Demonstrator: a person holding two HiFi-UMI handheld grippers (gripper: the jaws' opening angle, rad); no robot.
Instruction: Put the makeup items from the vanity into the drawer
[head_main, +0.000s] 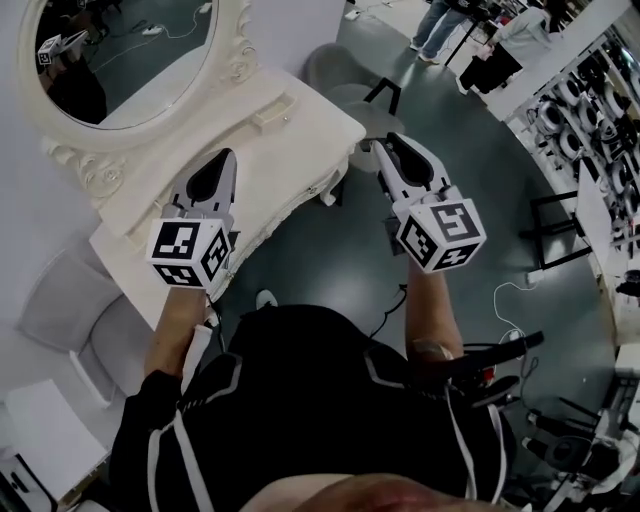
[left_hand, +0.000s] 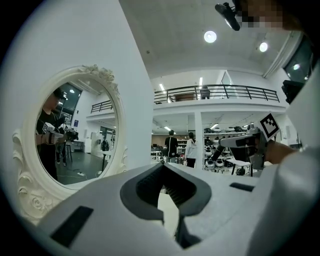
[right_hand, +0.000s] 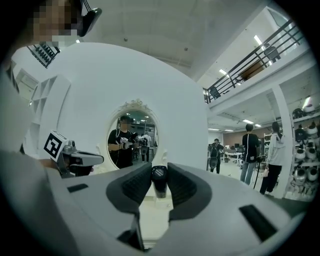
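The right gripper (right_hand: 159, 170) is clamped on a small dark makeup tube (right_hand: 159, 181), which stands upright between its pads. In the head view this gripper hangs just off the right edge of the white vanity tabletop (head_main: 300, 130), above the dark floor (head_main: 325, 245). The left gripper (left_hand: 162, 166) has its jaw tips together with nothing between them and is held level over the near part of the tabletop, with the oval mirror (left_hand: 75, 135) at the far left, well apart from the right gripper.
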